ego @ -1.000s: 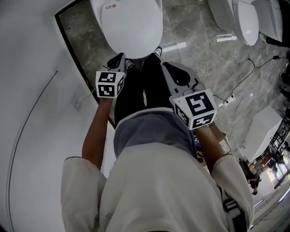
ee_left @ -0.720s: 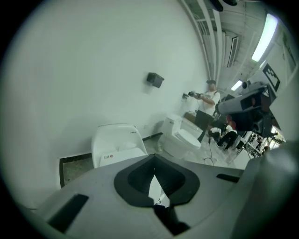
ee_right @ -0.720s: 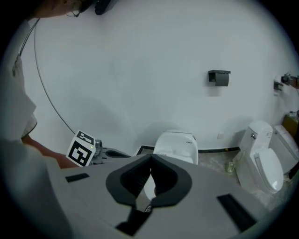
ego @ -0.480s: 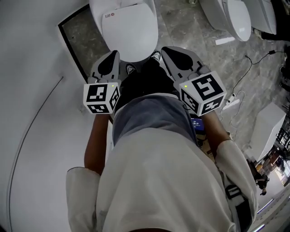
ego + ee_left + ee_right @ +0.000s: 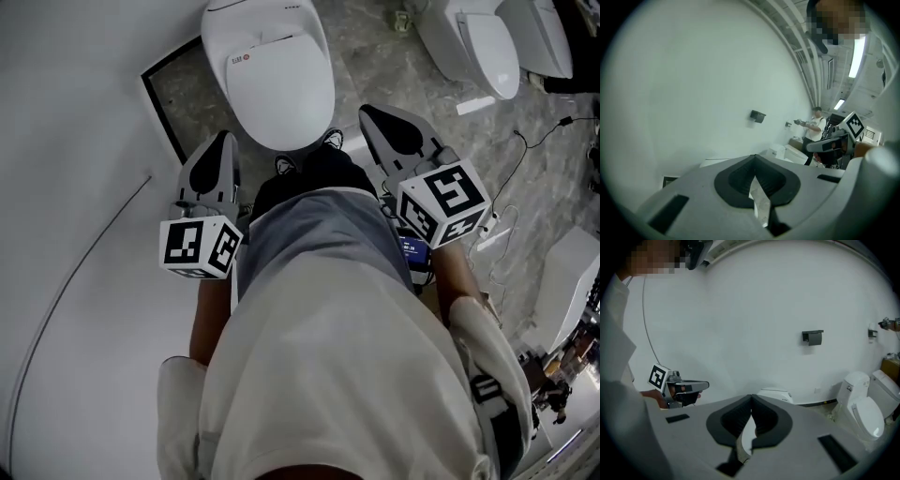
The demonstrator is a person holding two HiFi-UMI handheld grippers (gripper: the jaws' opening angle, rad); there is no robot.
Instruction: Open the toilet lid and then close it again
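We aim left gripper [image 5: 223, 141] and right gripper [image 5: 373, 112], jaws closed and empty, toward the shut toilet lid [image 5: 281, 89]; marker cubes [image 5: 200, 247] hide our hands.

Left gripper [image 5: 225, 139] and right gripper [image 5: 370, 111] both raised since 1 s ago, nearer head camera, drawn back from toilet lid [image 5: 281, 89].

Toilet lid [image 5: 281, 89] was glossy white, smooth, hard-plastic look. Floor [image 5: 375, 47] was grey veined stone tile with a slight sheen. Wall [image 5: 75, 187] was matt white, smooth. Left gripper [image 5: 223, 142] and right gripper [image 5: 377, 114] had matt grey plastic shells; pads [image 5: 216, 161] were black, matt, rubbery-looking. Marker cubes [image 5: 199, 247] were matt, black on white. Person's top [image 5: 328, 375] was off-white cloth, softly creased.
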